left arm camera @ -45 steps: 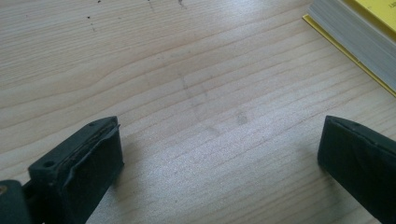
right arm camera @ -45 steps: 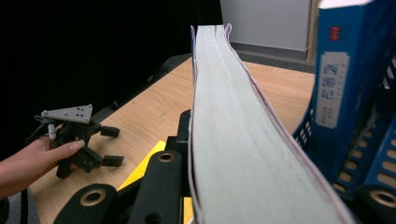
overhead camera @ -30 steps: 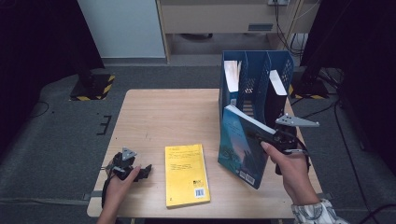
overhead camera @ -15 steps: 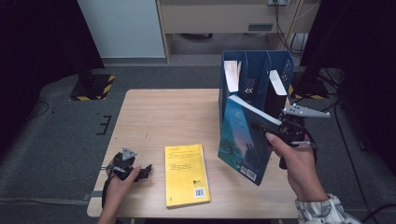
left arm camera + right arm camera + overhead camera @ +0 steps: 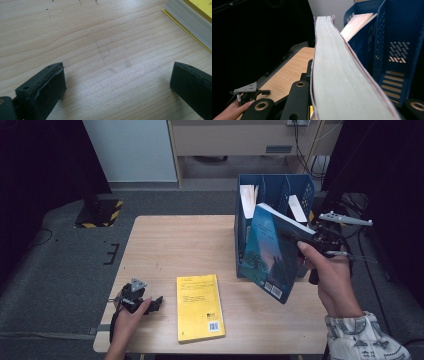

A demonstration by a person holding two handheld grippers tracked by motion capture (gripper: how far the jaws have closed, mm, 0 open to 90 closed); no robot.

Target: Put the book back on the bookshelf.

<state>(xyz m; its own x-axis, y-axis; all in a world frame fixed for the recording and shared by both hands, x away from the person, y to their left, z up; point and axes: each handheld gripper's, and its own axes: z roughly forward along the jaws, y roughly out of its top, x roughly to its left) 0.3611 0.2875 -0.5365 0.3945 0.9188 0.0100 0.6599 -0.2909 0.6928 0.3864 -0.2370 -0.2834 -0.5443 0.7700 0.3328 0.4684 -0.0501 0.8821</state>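
blue book [image 5: 270,252] clamped in the right gripper [image 5: 300,240] — tilted, in front of the rack [image 5: 272,187] at 2 o'clock.
left gripper [image 5: 152,304] rests gaping on the table [image 5: 175,245] at 7 o'clock — yellow book [image 5: 199,306] just beside it.

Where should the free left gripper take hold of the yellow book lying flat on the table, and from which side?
Take the yellow book by its long page edge, coming in low from its left, where the open left gripper already rests on the table. The book lies flat, so only its edges offer a bite; the jaws would need turning to close over cover and underside, probably after tipping that edge up.
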